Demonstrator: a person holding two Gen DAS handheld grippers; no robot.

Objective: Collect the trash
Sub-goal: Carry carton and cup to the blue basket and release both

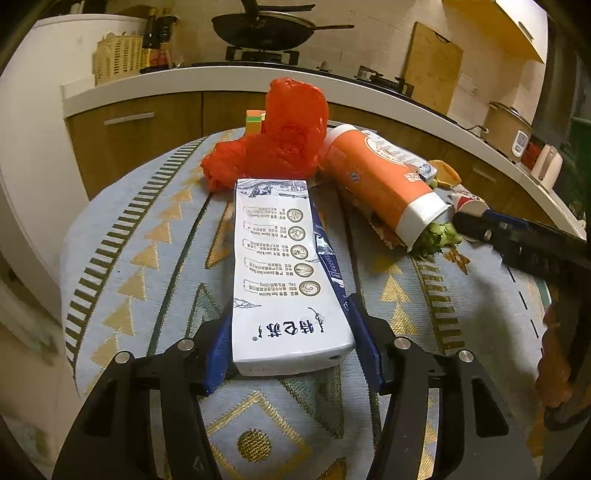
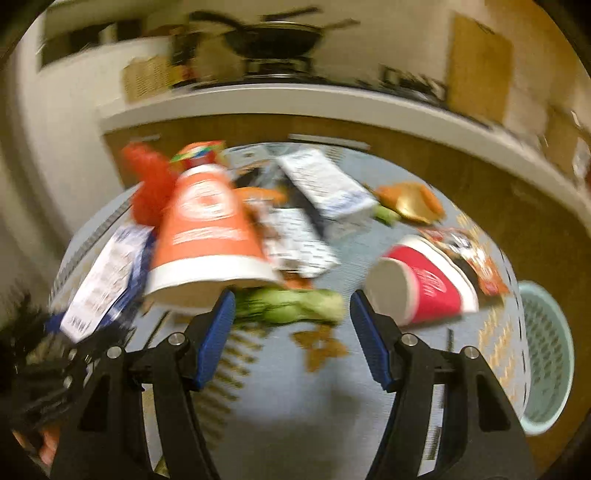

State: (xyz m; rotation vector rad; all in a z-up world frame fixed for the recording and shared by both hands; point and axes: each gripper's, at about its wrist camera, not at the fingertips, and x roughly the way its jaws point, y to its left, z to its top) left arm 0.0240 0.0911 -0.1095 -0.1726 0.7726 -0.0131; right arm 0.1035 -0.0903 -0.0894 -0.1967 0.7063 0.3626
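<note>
In the left wrist view my left gripper (image 1: 291,325) is shut on a long white milk carton (image 1: 280,266) that lies lengthwise on the patterned table. Behind it are a red plastic bag (image 1: 280,140) and a tipped orange paper cup (image 1: 380,184) with green vegetable scraps (image 1: 439,236) at its mouth. The right wrist view is blurred. My right gripper (image 2: 291,317) is open just in front of the green vegetable scraps (image 2: 291,304), between the orange cup (image 2: 207,236) and a tipped red cup (image 2: 424,280). The right gripper also shows at the right of the left view (image 1: 517,236).
A mint green basket (image 2: 546,354) stands past the table's right edge. More cartons (image 2: 325,184), wrappers (image 2: 476,258) and orange peel (image 2: 410,201) lie on the table. A kitchen counter (image 1: 221,77) with a wok (image 1: 262,31) runs behind.
</note>
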